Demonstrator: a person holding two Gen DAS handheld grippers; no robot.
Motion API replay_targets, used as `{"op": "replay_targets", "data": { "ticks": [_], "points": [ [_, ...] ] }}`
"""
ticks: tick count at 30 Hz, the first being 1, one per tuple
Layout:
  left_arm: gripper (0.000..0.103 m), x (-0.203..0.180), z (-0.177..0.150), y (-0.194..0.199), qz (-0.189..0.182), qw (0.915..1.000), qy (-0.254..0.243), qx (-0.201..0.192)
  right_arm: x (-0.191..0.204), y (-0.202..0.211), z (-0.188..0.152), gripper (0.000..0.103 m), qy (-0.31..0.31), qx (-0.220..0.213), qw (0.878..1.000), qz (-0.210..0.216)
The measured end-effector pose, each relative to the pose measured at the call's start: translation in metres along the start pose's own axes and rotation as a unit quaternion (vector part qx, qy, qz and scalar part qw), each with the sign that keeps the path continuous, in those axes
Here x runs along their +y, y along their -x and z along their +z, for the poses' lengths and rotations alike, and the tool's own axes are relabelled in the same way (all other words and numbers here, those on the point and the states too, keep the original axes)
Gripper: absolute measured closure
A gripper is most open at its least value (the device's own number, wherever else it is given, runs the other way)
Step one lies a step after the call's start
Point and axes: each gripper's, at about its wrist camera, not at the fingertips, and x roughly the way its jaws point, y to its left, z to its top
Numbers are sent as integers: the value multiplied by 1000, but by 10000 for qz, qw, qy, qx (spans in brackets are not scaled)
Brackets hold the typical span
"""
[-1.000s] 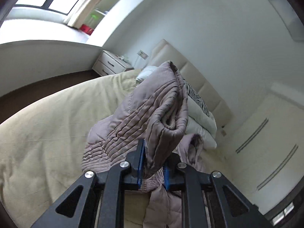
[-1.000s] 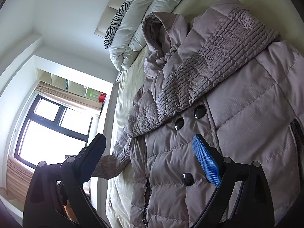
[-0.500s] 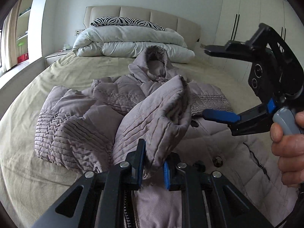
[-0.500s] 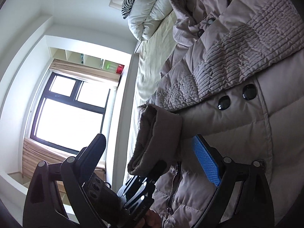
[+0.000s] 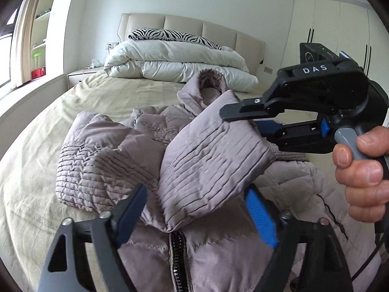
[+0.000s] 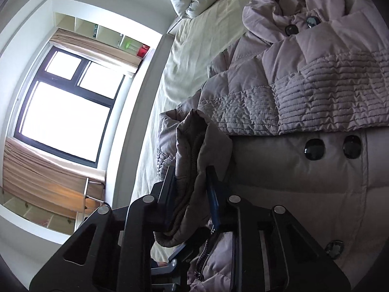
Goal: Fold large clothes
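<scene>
Left tongs (image 5: 194, 209): spread wide, blue pads on either side of the sleeve cuff (image 5: 214, 160) but apart from it, gripping nothing. Right tongs (image 6: 192, 182): closed narrow on the same cuff, fabric bunched between the pads; in the left wrist view the right tongs (image 5: 245, 119) come in from the right and meet the cuff at its far corner, with the person's hand (image 5: 362, 170) on the grey trigger.

Jacket (image 5: 218, 250): mauve quilted puffer, lying front-up on the bed (image 5: 48, 160), zip running toward the camera. The held sleeve is lifted and folded across the chest. The other sleeve (image 6: 316, 102) lies flat across the body, just above two dark buttons (image 6: 314, 149). Hood (image 5: 210, 85) points toward the headboard.

Beyond the hood: folded white duvet (image 5: 175, 60), zebra-print pillow (image 5: 170, 34) on top, against a beige padded headboard (image 5: 218, 31). Far left: window (image 6: 65, 112) with curtains; far right: white wardrobe doors (image 5: 340, 31).
</scene>
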Motion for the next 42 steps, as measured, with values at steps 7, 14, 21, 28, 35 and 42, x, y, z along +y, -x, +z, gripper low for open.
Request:
{"op": "replay_targets", "data": {
  "ticks": [7, 14, 21, 28, 35, 42],
  "points": [
    [2, 46, 3, -3, 369, 9968, 700, -65, 38, 69, 39, 84, 49, -938, 9938, 588],
    [2, 97, 23, -34, 805, 9872, 1378, -33, 97, 131, 91, 84, 395, -1680, 9794, 1048],
    [5, 127, 40, -93, 1118, 9784, 1651, 550, 110, 181, 118, 84, 443, -2207, 9645, 1381],
    [38, 117, 57, -125, 932, 9829, 1452, 635, 53, 234, 121, 84, 179, -2807, 9498, 1368],
    [59, 104, 56, -144, 1129, 9868, 933, 689, -104, 251, 109, 93, -973, -3380, 9322, 855],
    [71, 71, 62, -155, 1503, 9860, -74, 714, -207, 179, 78, 92, -1625, -2496, 9536, -431]
  ]
}}
